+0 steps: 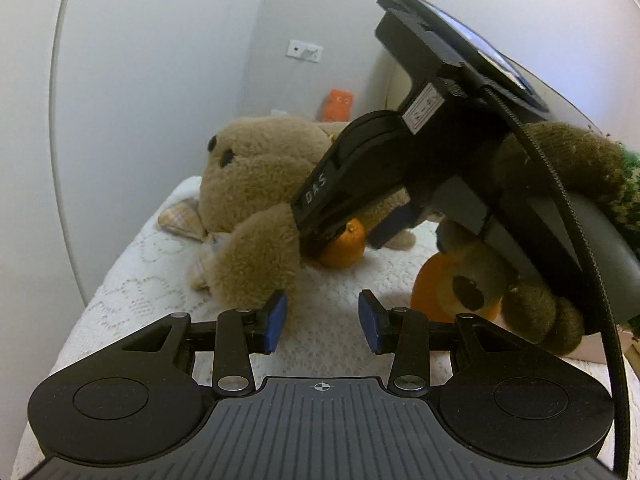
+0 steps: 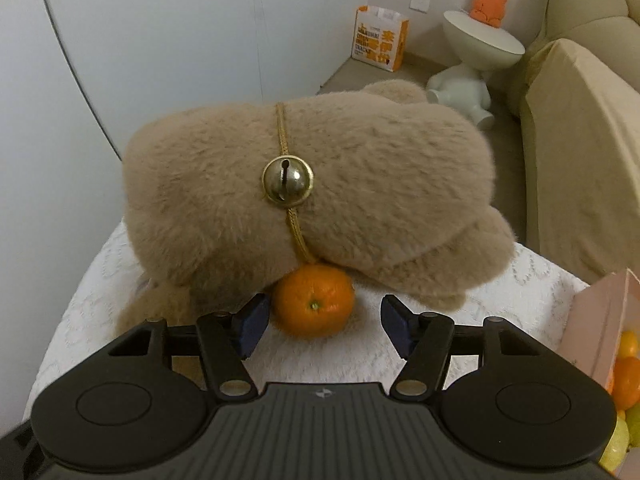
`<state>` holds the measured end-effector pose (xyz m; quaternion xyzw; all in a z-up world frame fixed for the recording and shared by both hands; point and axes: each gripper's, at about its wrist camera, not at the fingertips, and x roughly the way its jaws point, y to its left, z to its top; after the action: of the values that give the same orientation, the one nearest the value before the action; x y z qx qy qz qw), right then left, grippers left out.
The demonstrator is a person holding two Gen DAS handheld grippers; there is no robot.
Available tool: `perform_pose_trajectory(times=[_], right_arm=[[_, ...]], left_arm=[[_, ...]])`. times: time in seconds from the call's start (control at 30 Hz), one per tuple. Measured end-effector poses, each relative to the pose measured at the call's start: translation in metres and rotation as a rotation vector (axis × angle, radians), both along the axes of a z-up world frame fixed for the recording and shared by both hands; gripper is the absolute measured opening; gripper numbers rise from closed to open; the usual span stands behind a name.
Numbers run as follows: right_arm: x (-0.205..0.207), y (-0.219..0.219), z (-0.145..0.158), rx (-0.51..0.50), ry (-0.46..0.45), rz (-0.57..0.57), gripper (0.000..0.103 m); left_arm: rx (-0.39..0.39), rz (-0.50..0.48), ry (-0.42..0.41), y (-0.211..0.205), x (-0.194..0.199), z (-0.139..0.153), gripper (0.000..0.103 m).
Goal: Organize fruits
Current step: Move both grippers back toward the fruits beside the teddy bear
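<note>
An orange (image 2: 314,306) lies on the white lace cloth (image 2: 104,280), tucked under the edge of a brown plush bear (image 2: 360,184). My right gripper (image 2: 324,330) straddles it from above. Its left pad sits close beside the fruit and its right pad stands clear, so it is open. In the left wrist view the same orange (image 1: 348,252) shows between the right gripper (image 1: 350,236) fingers. A second orange (image 1: 430,292) lies to the right, partly hidden by a gloved hand (image 1: 560,160). My left gripper (image 1: 323,322) hovers low over the cloth, open, with nothing between its pads.
A pink box (image 2: 600,312) at the right edge holds several oranges and yellow fruits (image 2: 626,376). The bear wears a cord with a brass bell (image 2: 287,180). Beyond the cloth are a beige sofa (image 2: 580,140), a white stool (image 2: 480,40), a paper bag (image 2: 380,38) and the wall.
</note>
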<state>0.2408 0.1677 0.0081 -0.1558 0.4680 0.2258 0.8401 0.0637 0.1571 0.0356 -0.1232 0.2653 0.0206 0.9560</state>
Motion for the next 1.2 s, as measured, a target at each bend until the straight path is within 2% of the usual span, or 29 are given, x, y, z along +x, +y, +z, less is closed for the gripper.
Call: perform_pose_trajectory(times=[0.07,0.23,0.37,0.47,0.63,0.8,0.9,1.07,1.13,1.2], right_arm=[[0.001,0.004,-0.004,0.005,0.020,0.004,0.048],[-0.021,-0.011,0.014,0.045,-0.020,0.027,0.047],[-0.057,-0.057,0.052,0.148,-0.127,0.007,0.047],[-0.093,-0.106,0.063,0.203,-0.199,-0.034,0.047],[-0.141,-0.188,0.036,0.234,-0.241,-0.173,0.047],[-0.178,-0.247,0.004,0.316,-0.207,-0.269,0.047],[-0.190,-0.255,-0.017,0.303,-0.227,-0.275,0.047],[-0.194,-0.260,-0.037,0.293,-0.253,-0.285,0.048],[-0.197,-0.267,-0.040,0.319,-0.269,-0.286,0.055],[-0.198,-0.274,-0.044,0.324,-0.288,-0.305,0.067]], left_arm=[[-0.003,0.000,0.002,0.002,0.002,0.000,0.044],[-0.007,-0.009,0.000,0.001,0.002,-0.001,0.044],[-0.003,-0.020,0.003,0.000,0.003,-0.004,0.044],[-0.023,-0.035,-0.027,0.000,0.000,-0.002,0.044],[-0.094,-0.100,-0.063,-0.009,0.003,0.008,0.044],[-0.113,-0.168,-0.132,-0.035,-0.001,0.030,0.044],[-0.049,-0.172,-0.168,-0.056,-0.001,0.045,0.044],[0.131,-0.174,-0.122,-0.093,0.018,0.051,0.046],[0.195,-0.146,-0.105,-0.101,0.024,0.050,0.046],[0.252,-0.122,-0.087,-0.109,0.030,0.048,0.046]])
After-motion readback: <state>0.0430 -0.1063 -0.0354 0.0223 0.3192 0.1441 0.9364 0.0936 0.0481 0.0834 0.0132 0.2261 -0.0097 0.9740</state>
